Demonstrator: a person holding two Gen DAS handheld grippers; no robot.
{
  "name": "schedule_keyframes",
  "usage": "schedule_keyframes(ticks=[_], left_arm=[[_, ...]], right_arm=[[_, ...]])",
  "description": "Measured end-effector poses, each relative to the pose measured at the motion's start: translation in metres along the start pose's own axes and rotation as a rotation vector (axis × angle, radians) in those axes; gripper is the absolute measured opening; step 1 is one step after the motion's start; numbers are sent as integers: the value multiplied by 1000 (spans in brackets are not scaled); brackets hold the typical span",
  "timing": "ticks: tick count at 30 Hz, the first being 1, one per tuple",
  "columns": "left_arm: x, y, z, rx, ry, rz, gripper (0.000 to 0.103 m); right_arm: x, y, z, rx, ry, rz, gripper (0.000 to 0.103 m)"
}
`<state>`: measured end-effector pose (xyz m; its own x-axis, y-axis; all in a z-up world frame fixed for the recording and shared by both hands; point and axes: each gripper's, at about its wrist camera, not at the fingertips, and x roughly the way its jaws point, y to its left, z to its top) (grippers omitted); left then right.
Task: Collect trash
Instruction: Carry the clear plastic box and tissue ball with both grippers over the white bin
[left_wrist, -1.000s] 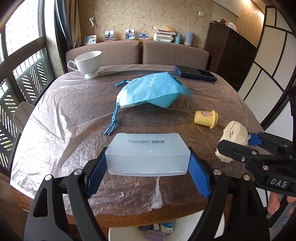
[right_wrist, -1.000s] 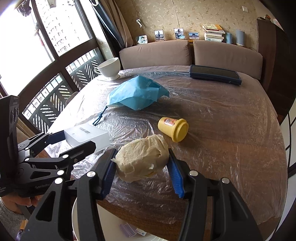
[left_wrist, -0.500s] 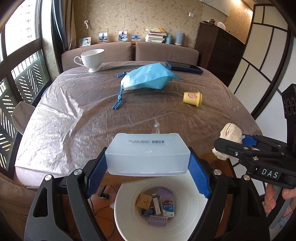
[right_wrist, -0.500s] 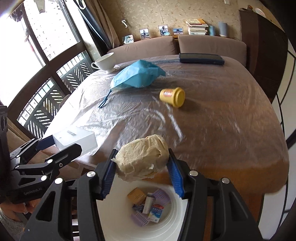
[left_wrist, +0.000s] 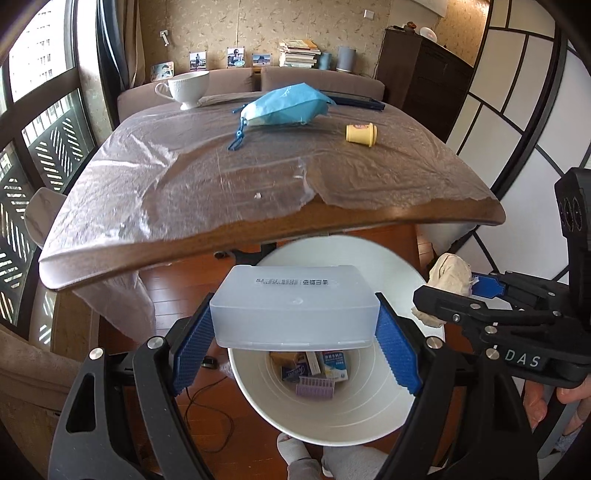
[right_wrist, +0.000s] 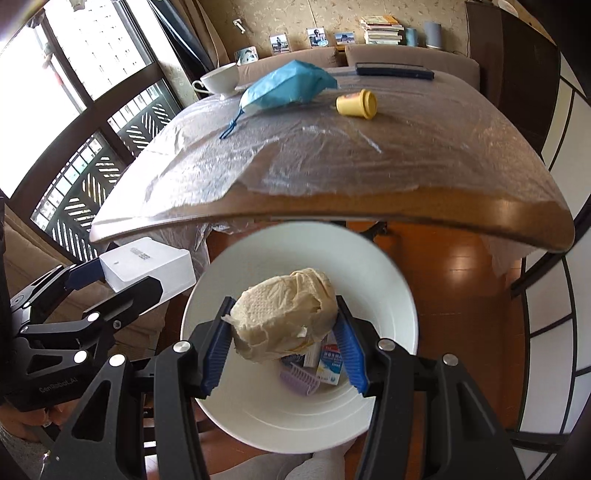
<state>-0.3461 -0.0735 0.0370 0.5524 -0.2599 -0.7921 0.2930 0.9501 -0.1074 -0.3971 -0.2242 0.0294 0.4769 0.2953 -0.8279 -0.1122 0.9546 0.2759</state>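
The left wrist view shows the left gripper (left_wrist: 295, 328) with fingers clamped on the short ends of a frosted plastic box (left_wrist: 294, 308), its long axis running left to right above the near rim of the white bin (left_wrist: 332, 413). The right wrist view alone shows the right gripper (right_wrist: 282, 341) squeezing a crumpled tissue wad (right_wrist: 284, 319) over the bin's middle. A yellow cup (right_wrist: 357, 103) lies on its side on the far worktop (right_wrist: 332, 166), beside a blue pouch (right_wrist: 286, 88).
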Motion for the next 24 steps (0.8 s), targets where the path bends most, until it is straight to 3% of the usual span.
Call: schedule_keyframes(ticks=[24], left_arm=[[26, -16, -38, -28, 102, 62, 83]], right_arm=[[14, -21, -37, -16, 99, -2, 52]])
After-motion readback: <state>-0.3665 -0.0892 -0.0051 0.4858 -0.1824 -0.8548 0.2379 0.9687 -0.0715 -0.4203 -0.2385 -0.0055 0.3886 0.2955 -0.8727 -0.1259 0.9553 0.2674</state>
